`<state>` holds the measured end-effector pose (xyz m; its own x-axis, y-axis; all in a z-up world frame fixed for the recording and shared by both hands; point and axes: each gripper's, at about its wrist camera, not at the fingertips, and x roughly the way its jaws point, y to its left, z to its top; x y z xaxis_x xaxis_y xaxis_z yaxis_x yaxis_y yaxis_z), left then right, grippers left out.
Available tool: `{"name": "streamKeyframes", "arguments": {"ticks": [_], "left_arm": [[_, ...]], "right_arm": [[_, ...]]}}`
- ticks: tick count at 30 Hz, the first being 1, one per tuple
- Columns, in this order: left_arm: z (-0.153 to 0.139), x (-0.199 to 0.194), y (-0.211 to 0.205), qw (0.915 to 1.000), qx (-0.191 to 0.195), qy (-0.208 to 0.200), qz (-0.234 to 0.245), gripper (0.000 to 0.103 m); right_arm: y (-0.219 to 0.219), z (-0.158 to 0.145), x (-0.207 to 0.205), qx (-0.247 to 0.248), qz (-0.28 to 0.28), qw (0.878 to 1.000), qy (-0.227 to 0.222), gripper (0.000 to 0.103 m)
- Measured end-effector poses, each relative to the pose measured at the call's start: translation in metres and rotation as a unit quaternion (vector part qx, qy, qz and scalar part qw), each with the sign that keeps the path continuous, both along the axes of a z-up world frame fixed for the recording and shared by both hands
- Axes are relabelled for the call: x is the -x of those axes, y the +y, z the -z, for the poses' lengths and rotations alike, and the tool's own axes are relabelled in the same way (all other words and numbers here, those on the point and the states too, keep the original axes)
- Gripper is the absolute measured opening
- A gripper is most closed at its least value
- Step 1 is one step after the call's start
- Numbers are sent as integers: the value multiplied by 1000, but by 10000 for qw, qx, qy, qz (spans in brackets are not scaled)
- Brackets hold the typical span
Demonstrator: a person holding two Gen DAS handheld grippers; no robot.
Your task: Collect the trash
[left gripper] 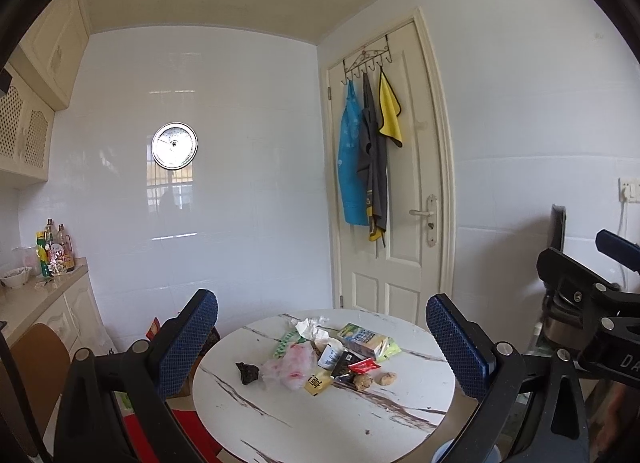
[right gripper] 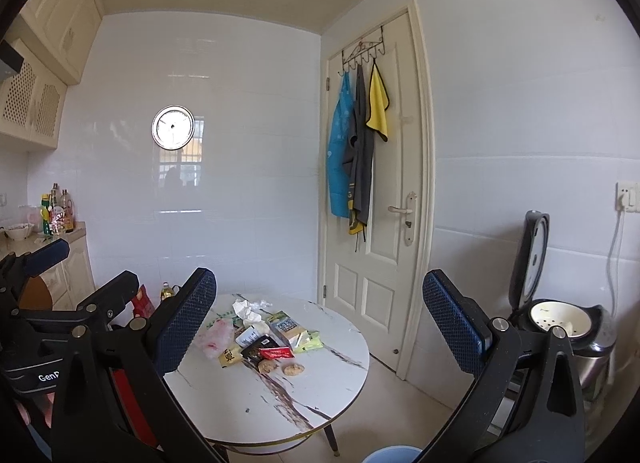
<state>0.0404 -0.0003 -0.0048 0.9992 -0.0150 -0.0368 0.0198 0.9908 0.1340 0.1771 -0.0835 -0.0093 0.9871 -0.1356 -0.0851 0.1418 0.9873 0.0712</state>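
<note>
Round marble-patterned table, white with brown veining, standing in a tiled kitchen corner. On its far half, one heap of trash: crumpled white tissue at the back; a green-and-yellow carton lying flat to the right; a small white bottle at the centre; a clear plastic bag with red print to the left; a dark crumpled lump just left of the bag, slightly apart; a yellow sachet, a black wrapper and a red wrapper at the near edge; two brown food scraps on the right, side by side. Left gripper: jaws spread wide, empty, raised above and short of the table. Right gripper: jaws likewise spread wide, empty, held off the table. Surroundings: white door carrying hooks with a blue apron, a grey apron and a yellow cloth; round wall clock; open rice cooker at right; counter with bottles at left.
</note>
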Motion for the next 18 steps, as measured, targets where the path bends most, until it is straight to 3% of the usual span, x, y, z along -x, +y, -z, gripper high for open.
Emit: {"name": "streamKeyframes", "arguments": {"ticks": [5, 12, 18], "left_arm": [[0, -23, 5, 9999, 18, 125, -40, 102], [-1, -64, 31, 9965, 769, 80, -306, 102], [8, -115, 39, 9950, 573, 639, -516, 102]], "right_arm": [[-2, 6, -23, -56, -69, 9999, 102, 103], [-8, 21, -58, -156, -193, 9992, 327, 103], [-11, 42, -97, -219, -266, 9972, 665, 103]]}}
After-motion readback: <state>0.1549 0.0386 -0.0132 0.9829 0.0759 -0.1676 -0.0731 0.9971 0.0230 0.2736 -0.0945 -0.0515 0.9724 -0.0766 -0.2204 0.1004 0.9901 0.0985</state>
